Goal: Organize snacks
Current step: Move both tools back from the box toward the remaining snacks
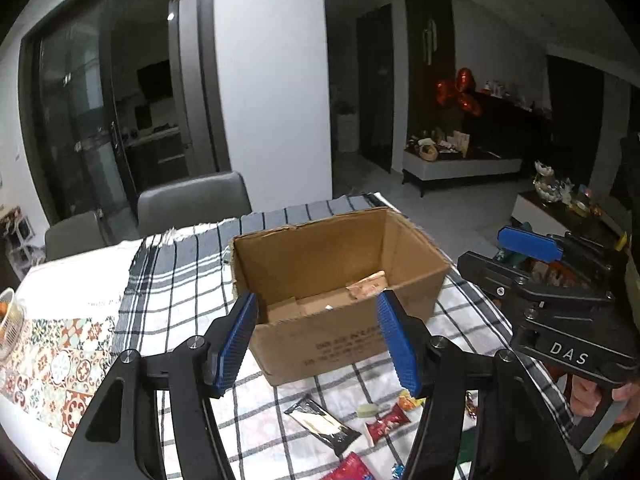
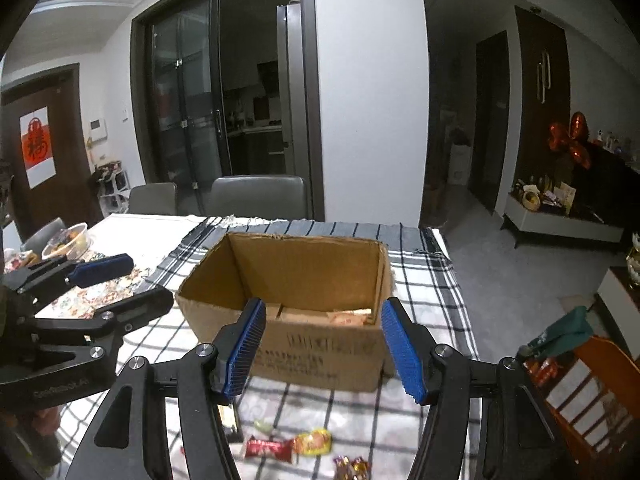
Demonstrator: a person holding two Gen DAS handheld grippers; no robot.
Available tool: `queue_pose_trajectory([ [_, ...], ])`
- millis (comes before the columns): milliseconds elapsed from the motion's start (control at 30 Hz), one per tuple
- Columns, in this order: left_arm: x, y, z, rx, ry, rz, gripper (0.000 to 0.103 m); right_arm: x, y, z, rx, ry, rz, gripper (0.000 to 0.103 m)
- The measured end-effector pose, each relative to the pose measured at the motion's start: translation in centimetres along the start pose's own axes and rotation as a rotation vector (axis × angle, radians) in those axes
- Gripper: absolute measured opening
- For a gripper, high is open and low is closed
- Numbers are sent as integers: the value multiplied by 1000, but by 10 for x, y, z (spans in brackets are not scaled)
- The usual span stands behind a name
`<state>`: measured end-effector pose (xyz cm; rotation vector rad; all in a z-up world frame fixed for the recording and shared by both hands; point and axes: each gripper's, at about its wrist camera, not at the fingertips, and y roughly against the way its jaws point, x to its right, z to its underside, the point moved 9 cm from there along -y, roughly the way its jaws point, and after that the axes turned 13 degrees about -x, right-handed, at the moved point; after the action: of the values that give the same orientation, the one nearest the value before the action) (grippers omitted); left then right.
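An open cardboard box [image 1: 320,248] [image 2: 304,264] stands on the checked cloth, with a pale orange snack packet [image 1: 370,284] [image 2: 348,316] lying on its floor. My left gripper [image 1: 318,340] is open and empty, held just in front of the box's near wall. My right gripper [image 2: 324,344] is likewise open and empty before the box; it also shows from the side [image 1: 508,256]. On the cloth below the grippers lie loose snacks: a black-and-silver wrapper [image 1: 320,426], a red packet [image 1: 386,424] [image 2: 266,448], a yellow packet [image 1: 410,400] [image 2: 314,442] and a pale green candy [image 1: 367,410] [image 2: 262,426].
The checked cloth [image 1: 180,280] covers the table, with a patterned runner [image 1: 60,360] to the left. A bowl of food [image 2: 68,240] sits at the far left. Grey chairs [image 2: 256,196] stand behind the table. A wooden chair [image 2: 592,392] is at the right.
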<state>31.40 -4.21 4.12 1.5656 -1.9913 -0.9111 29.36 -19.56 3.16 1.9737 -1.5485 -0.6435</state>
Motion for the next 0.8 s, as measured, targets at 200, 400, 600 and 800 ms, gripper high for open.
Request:
queue_pose_trajectory([
  [200,14,14,17,24,-22,0,61,6,18,26,0,-12,8,61],
  [400,17,20,53,8,-5,-5,61,-1,27,54,5,-3,10,61],
  [600,16,17,90,-43,10,-2,61,-14,26,86,-12,11,7,61],
  [800,16,5,122,-107,51,3,61,-19,19,112,-39,7,19,61],
])
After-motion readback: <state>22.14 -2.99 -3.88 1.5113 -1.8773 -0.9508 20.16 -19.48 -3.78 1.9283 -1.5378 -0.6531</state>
